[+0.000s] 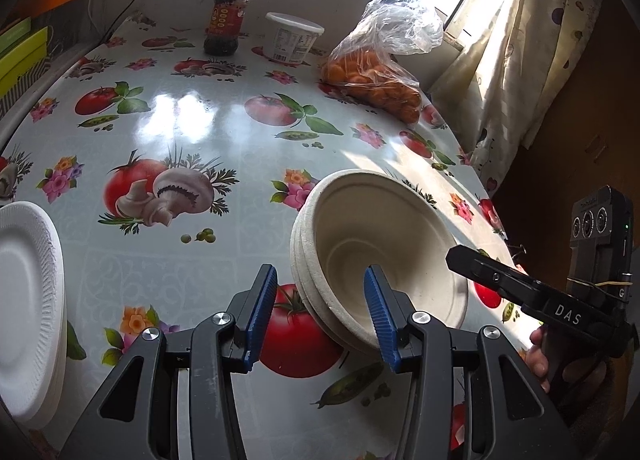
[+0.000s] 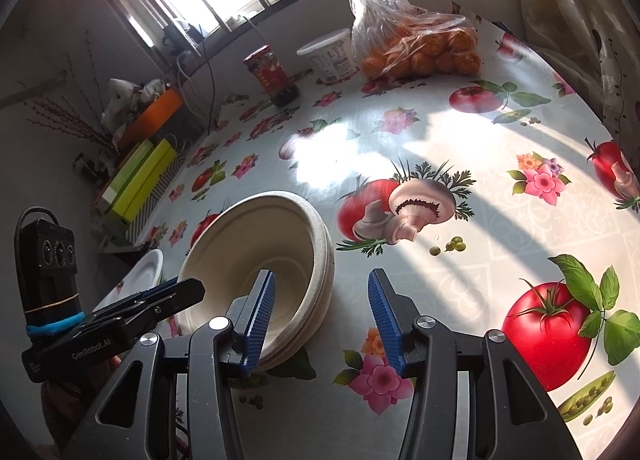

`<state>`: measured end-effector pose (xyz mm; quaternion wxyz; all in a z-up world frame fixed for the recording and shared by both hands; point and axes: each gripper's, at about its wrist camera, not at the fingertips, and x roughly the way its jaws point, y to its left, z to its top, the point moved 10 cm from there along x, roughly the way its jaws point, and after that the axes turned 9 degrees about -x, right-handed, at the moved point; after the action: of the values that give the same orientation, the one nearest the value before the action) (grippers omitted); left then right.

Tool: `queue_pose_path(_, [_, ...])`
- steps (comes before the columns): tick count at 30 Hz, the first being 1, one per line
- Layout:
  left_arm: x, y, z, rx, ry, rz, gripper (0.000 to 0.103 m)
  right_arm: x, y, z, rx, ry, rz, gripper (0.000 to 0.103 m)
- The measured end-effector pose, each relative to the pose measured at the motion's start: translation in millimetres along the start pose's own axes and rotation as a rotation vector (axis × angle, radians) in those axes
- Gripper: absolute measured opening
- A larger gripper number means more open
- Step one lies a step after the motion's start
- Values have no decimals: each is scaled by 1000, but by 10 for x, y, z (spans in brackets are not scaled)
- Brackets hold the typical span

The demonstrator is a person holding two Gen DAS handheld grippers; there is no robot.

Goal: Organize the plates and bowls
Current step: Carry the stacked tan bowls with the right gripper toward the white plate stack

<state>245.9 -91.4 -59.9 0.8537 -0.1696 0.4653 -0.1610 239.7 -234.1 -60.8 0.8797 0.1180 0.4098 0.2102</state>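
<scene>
A stack of beige paper bowls (image 1: 384, 252) sits on the patterned tablecloth, also in the right wrist view (image 2: 264, 260). My left gripper (image 1: 320, 314) is open, its jaws straddling the near left rim of the stack, one finger inside the bowl. My right gripper (image 2: 320, 318) is open, its jaws straddling the stack's right rim, left finger inside. The right gripper shows in the left view (image 1: 520, 288); the left gripper shows in the right view (image 2: 132, 320). A stack of white plates (image 1: 28, 308) lies at the table's left edge, seen far left in the right view (image 2: 140, 276).
At the back of the table stand a red-lidded jar (image 1: 226, 20), a white tub (image 1: 290, 38) and a plastic bag of oranges (image 1: 376, 72). A curtain (image 1: 520, 60) hangs at the right. Green boxes (image 2: 136, 180) and an orange container (image 2: 152, 116) sit beyond the table's left edge.
</scene>
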Motion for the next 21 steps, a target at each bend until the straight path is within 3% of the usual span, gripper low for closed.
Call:
queue_pose_path(7, [41,5,1,-9,11,12,46,37,11,-7,2,7,28,46])
queue_pose_path(11, [56,27,6,-18,11,18,46,59,23,3,0,10,30,32])
queue_pose_path(16, [86,33,0,-22,16,16,32,66,20,4,9,10,39,24])
queue_pose_path(21, [92,20,12,-18,13,15,29,79,17,0,12,13,37,21])
